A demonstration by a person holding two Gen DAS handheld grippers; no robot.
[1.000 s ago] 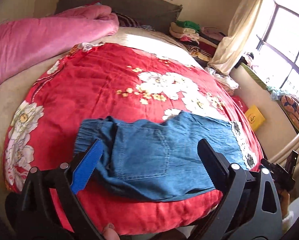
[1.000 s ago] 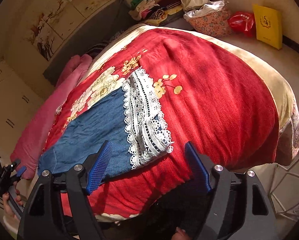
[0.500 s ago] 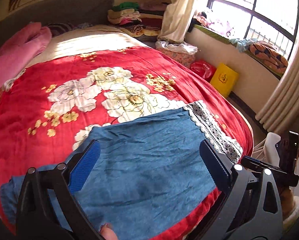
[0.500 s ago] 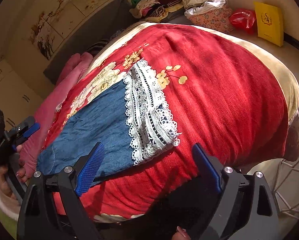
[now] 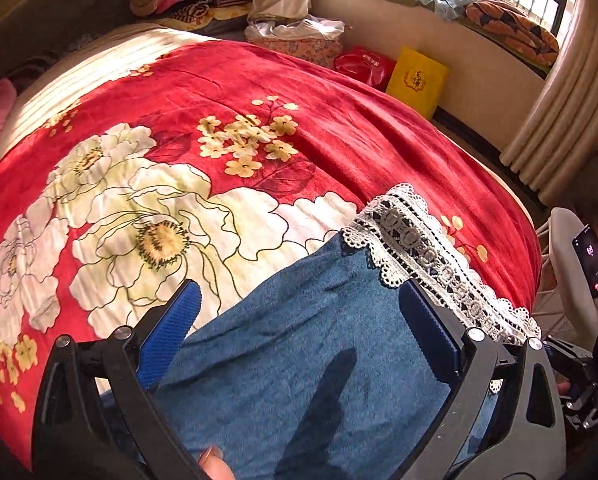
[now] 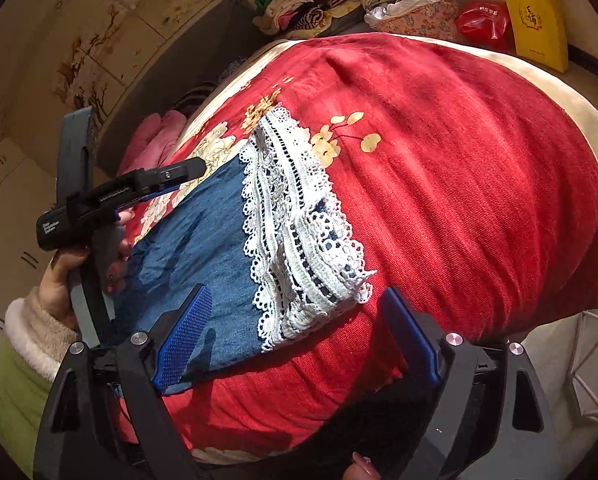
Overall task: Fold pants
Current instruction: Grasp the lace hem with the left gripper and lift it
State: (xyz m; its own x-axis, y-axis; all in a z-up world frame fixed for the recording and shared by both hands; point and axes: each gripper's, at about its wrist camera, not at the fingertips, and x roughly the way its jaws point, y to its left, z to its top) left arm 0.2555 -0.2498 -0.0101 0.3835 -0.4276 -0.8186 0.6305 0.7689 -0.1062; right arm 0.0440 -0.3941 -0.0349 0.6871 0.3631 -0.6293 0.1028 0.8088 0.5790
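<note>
Blue denim pants (image 5: 307,356) with white lace hems (image 5: 427,260) lie flat on the red flowered blanket (image 5: 339,120). My left gripper (image 5: 299,312) is open, hovering over the leg fabric just short of the lace. In the right wrist view the pants (image 6: 203,248) and the lace hems (image 6: 299,232) lie ahead of my open right gripper (image 6: 295,316), which straddles the near lace corner. The left gripper (image 6: 119,196) shows there, held in a hand above the denim. The waistband is out of sight.
The bed's right edge drops to the floor, where a yellow box (image 5: 417,80), a red bag (image 5: 363,66) and a floral bag (image 5: 299,40) stand. Stacked clothes (image 6: 299,8) lie at the headboard. A pink quilt (image 6: 155,136) lies far left. A phone (image 5: 591,256) sits at the right.
My left gripper has swept right along the pants from the waistband and pocket to the leg end by the lace. The right gripper moved in slightly toward the lace corner.
</note>
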